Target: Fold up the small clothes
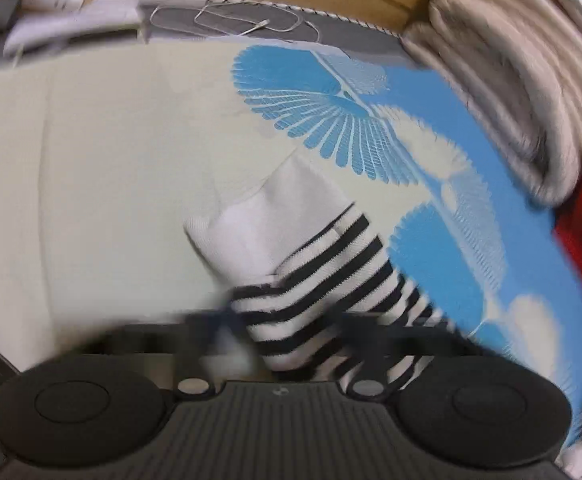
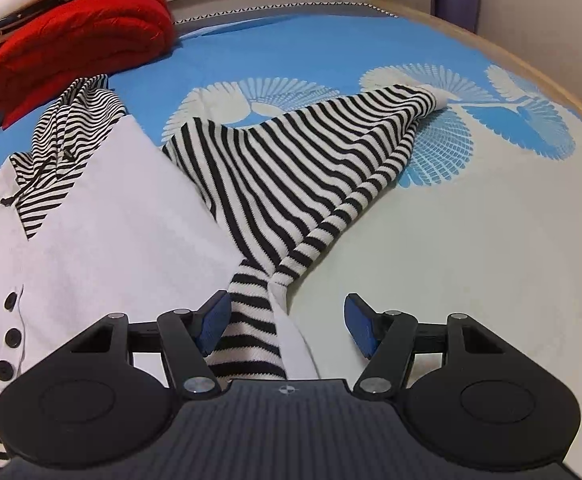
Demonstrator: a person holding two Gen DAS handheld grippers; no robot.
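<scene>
While right claw (image 2: 287,322) stands wide around striped sleeve (image 2: 291,168) on bed (image 2: 471,248), close it squarely on fabric. Left claw (image 1: 287,332) blurred, grip unclear; keep sleeve taut.

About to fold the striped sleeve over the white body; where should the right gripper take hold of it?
Grip the sleeve at its narrow lower bunch, just ahead of the open right gripper. The fabric gathers there into a thin raised ridge that fits between the fingers. Come in straight and low along the bedspread, from the near side. The far cuff lies flat and seems harder to reach.
</scene>
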